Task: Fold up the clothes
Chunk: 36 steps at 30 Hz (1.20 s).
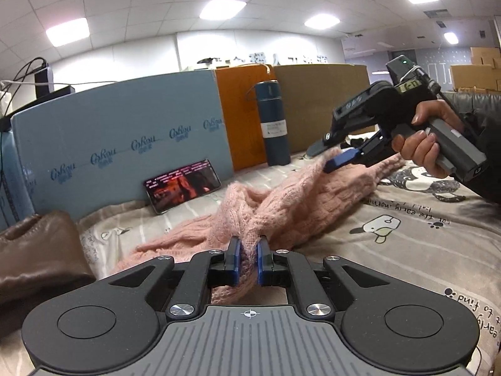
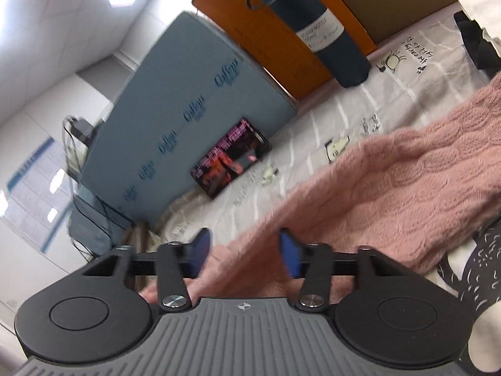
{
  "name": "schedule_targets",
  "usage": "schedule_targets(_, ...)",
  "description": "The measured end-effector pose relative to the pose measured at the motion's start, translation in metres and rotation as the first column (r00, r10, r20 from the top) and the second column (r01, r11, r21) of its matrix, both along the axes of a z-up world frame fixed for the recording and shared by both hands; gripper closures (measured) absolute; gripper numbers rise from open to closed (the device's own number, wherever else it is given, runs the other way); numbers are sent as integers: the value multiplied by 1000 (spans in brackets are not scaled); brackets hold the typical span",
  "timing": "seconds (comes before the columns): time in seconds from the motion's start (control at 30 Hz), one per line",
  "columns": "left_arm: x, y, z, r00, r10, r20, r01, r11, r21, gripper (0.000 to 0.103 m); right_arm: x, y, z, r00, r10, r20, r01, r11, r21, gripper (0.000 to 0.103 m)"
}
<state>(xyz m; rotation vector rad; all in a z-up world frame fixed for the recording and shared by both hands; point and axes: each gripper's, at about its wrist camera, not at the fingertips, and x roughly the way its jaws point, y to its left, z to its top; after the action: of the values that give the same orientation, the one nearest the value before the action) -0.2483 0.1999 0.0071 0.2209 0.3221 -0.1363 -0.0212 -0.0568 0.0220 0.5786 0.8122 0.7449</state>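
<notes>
Left wrist view: the left gripper (image 1: 249, 258) is clamped on a bunched fold of the pink knitted sweater (image 1: 294, 200), the wool squeezed between its blue pads. The sweater lies crumpled on a printed bedsheet (image 1: 416, 235) with cartoon animals and upside-down writing that includes "for the early" and "to find". Farther along, a person's hand (image 1: 429, 144) holds the right gripper (image 1: 332, 153) over the sweater's far end; one blue pad touches the knit, and whether it grips cannot be told from here. Behind stand a blue foam board (image 1: 119, 138) printed repeatedly with a logo that reads roughly "CoRou", an orange board (image 1: 241, 106), a brown cardboard panel (image 1: 322, 100) and a dark blue flask (image 1: 272, 125) with an unreadable pale label. A lit phone (image 1: 181, 186) leans against the foam board. A brown leather item (image 1: 40, 250) lies at the left.

Right wrist view: blurred and tilted. The right gripper (image 2: 244, 252) has its jaws partly apart with the sweater (image 2: 391, 194) between them; no firm pinch shows. The bedsheet (image 2: 328, 116) bears "the early" and "fight to" near the flask (image 2: 313, 28). The phone (image 2: 231, 156) rests against the foam board (image 2: 188, 119)
</notes>
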Motion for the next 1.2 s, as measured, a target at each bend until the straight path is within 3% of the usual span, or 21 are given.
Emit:
schedule_targets(0.07,-2,2,1,1000,-3,9,3,1000,-7,94,-3,2,-3,1000,8,10,-8,1000,-11,88)
schedule_targets(0.13,-3,5,2,1000,5,19,-5,1000,-7,94,-9,0,-2,999,15,37,-14,1000,-12,94)
schedule_targets(0.27,-11,12,7,999,13,53,-13,1000,-10,94,-35,-6,8,991,35,130,-32,999,-25,96)
schedule_targets(0.4,-19,28,11,996,3,91,0,1000,-30,94,-69,-17,14,983,91,161,-91,996,-10,96)
schedule_targets(0.57,-32,38,10,992,-91,87,92,996,-13,94,-119,-27,14,970,145,197,-135,989,-65,96)
schedule_targets(0.73,-40,36,6,988,-149,-29,149,989,13,94,-141,-34,-8,978,185,95,-175,979,-102,96)
schedule_targets(0.83,-40,33,-4,967,-183,-176,189,982,17,89,-147,-40,-19,977,208,54,-199,971,-130,95)
schedule_targets(0.9,-39,33,-10,942,-198,-270,209,978,13,86,-150,-43,-21,968,247,35,-240,961,-137,88)
schedule_targets(0.93,-41,35,-11,936,-200,-289,210,978,4,83,-151,-44,-21,963,267,25,-261,955,-139,71)
schedule_targets(0.97,-42,37,-9,934,-202,-294,208,978,-11,76,-152,-46,-22,958,287,16,-282,949,-142,41)
schedule_targets(1.0,-44,38,-7,934,-212,-288,213,977,-27,69,-153,-47,-20,951,308,17,-304,944,-128,34)
schedule_targets(1.03,-46,39,-5,934,-223,-280,219,975,-44,57,-156,-49,-18,944,329,29,-324,940,-106,33)
schedule_targets(1.1,-51,43,2,937,-274,-215,255,960,-112,46,-154,-55,-9,939,335,75,-331,942,-62,33)
schedule_targets(1.2,-47,56,17,947,-309,-87,280,929,-241,38,-142,-68,4,957,258,133,-253,966,-53,29)
